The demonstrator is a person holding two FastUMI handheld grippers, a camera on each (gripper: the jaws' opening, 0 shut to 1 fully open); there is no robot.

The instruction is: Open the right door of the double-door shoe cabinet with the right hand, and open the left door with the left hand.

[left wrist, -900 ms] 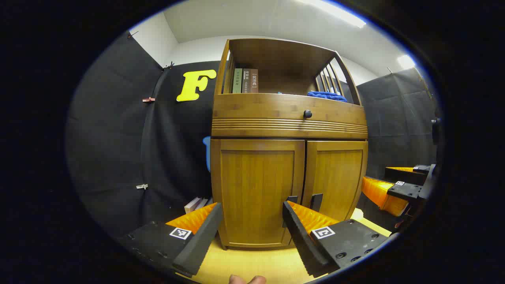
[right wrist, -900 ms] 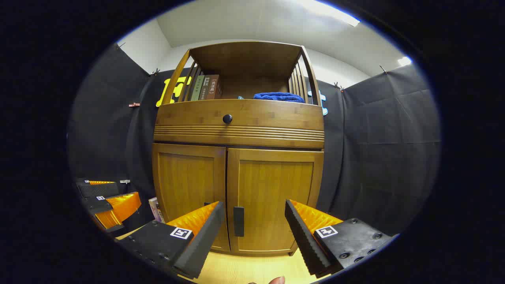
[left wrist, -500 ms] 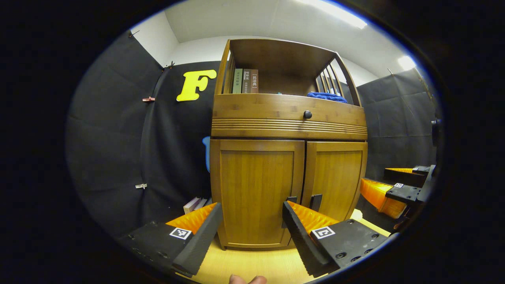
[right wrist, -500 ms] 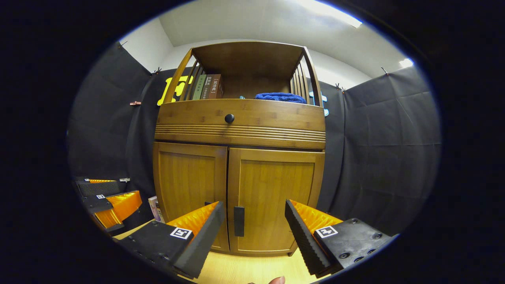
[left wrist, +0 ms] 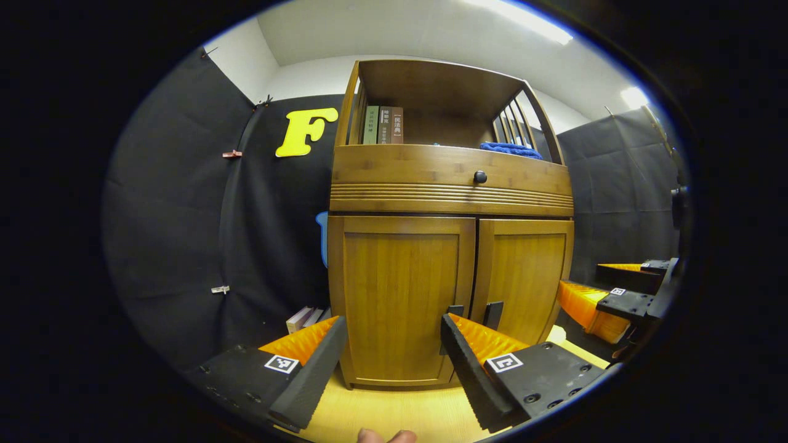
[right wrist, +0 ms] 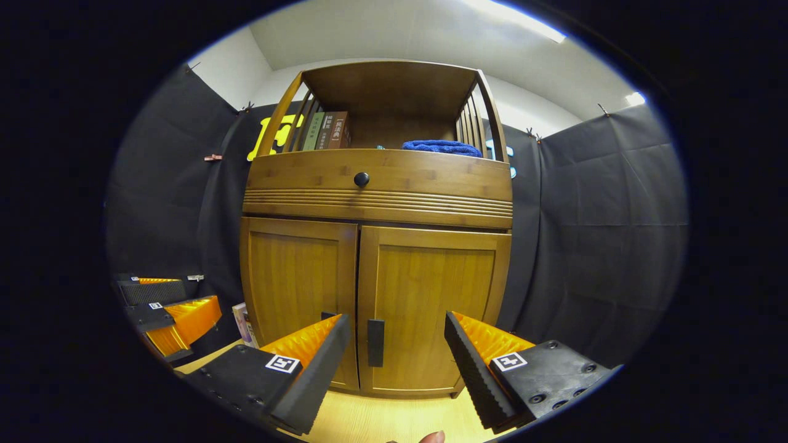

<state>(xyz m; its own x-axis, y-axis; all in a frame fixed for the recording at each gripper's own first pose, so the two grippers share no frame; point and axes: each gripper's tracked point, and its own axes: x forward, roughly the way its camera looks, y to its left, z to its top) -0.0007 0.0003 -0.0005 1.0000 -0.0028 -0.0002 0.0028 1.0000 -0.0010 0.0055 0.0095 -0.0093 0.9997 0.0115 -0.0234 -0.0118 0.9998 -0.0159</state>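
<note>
Right gripper view: right gripper (right wrist: 397, 363), fingers spread and empty, faces the right door (right wrist: 434, 304) with its dark handle (right wrist: 375, 343) framed between them, presumably lined up for a pull; both doors of the shoe cabinet (right wrist: 375, 246) are closed. Left gripper view: left gripper (left wrist: 394, 363), likewise spread and empty, faces the left door (left wrist: 400, 295). Against the earlier frames, the cabinet looms slightly larger in the right gripper view; little else differs.

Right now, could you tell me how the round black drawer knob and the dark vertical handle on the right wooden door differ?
The round black drawer knob is a small button; the dark vertical handle is a tall bar. The knob sits high on the drawer front, the handle low beside the door seam. Both are dark and untouched.
</note>
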